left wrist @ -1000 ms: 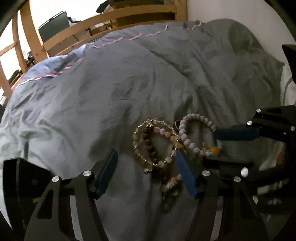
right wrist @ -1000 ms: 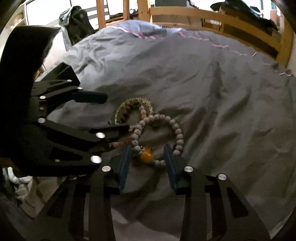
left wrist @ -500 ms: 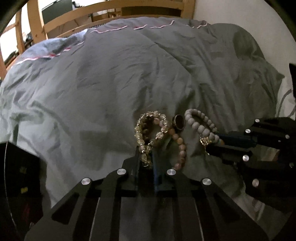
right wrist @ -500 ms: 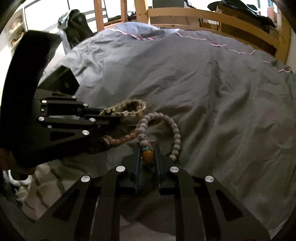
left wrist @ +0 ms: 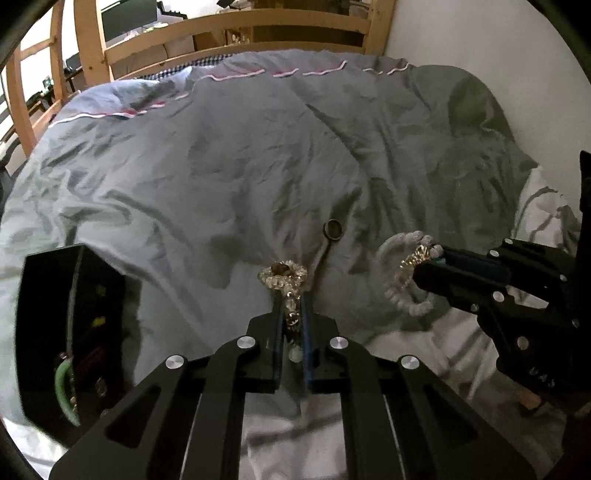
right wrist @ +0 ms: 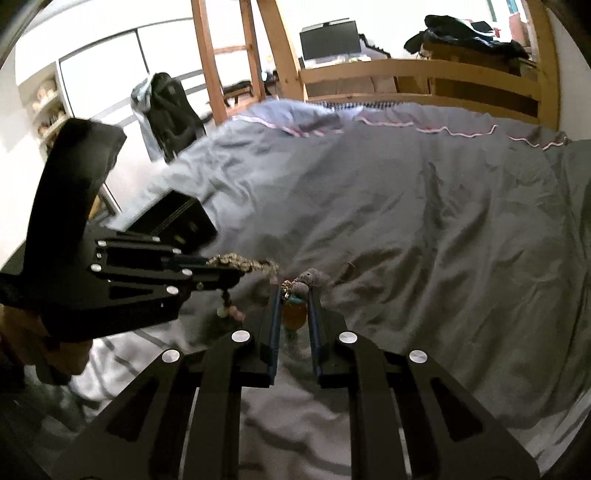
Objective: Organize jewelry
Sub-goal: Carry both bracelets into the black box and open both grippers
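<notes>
My left gripper (left wrist: pixel 291 299) is shut on a clear crystal bead bracelet (left wrist: pixel 282 275) and holds it above the grey duvet (left wrist: pixel 221 166). My right gripper (right wrist: pixel 293 295) is shut on a white bead bracelet (left wrist: pixel 404 273) at its amber bead (right wrist: pixel 294 314), also lifted. In the right wrist view the left gripper (right wrist: pixel 236 271) shows at left with the crystal bracelet (right wrist: pixel 240 263) sticking out of it. A dark ring (left wrist: pixel 332 229) lies alone on the duvet. A black jewelry box (left wrist: pixel 70 332) stands at the left.
The wooden bed rail (left wrist: pixel 229 29) runs along the far side of the bed. A white wall (left wrist: pixel 480 55) is at the right. White striped bedding (left wrist: pixel 406 343) lies under the grippers. The box also shows in the right wrist view (right wrist: pixel 173 221).
Both grippers closed on bracelets and lifted them off the duvet, pulling them apart. The ring stays behind on the cover.
</notes>
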Tool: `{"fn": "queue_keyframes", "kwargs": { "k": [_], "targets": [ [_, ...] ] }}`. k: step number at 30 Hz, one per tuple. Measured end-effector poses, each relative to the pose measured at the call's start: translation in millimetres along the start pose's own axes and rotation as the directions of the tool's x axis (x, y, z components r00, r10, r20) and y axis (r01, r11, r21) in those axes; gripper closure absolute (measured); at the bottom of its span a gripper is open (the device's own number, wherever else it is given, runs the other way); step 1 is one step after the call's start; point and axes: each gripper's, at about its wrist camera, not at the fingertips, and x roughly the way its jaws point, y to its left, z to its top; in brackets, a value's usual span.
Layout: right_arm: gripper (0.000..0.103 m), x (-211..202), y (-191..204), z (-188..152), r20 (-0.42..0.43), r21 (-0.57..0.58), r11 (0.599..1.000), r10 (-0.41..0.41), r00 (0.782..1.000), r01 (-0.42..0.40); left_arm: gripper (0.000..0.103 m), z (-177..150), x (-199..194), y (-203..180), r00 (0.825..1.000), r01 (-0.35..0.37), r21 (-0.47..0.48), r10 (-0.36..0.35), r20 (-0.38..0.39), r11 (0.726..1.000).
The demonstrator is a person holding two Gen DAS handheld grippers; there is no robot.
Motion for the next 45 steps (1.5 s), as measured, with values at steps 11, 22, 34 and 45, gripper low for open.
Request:
{"fn": "queue_keyframes", "kwargs": {
  "k": [11,22,34,45],
  "targets": [
    [0.088,-28.9,32.1,-8.8,0.073,0.021,0.996,0.081,0.994,-0.083,0.095,-11.6,-76.4,10.9,0.998,-0.043,-0.014,0.044,0.047,0.999],
    [0.088,-44.0,38.6,-16.6,0.115,0.068,0.985,0.148,0.982,-0.157,0.095,-21.9,-119.2,23.2,0.996,-0.052,-0.054,0.056,0.069,0.997],
    [0.088,-42.0,51.8,-11.4,0.107,0.013,0.986,0.161,0.981,-0.164,0.095,-22.9,-148.8,50.7,0.99,-0.115,-0.061,0.119,0.075,0.991],
    [0.088,-32.2,100.7,35.4,0.139,-0.028,0.966,0.259,0.956,-0.258,0.095,-33.3,-167.0,106.6,0.981,-0.178,-0.113,0.186,0.062,0.977]
  ]
}}
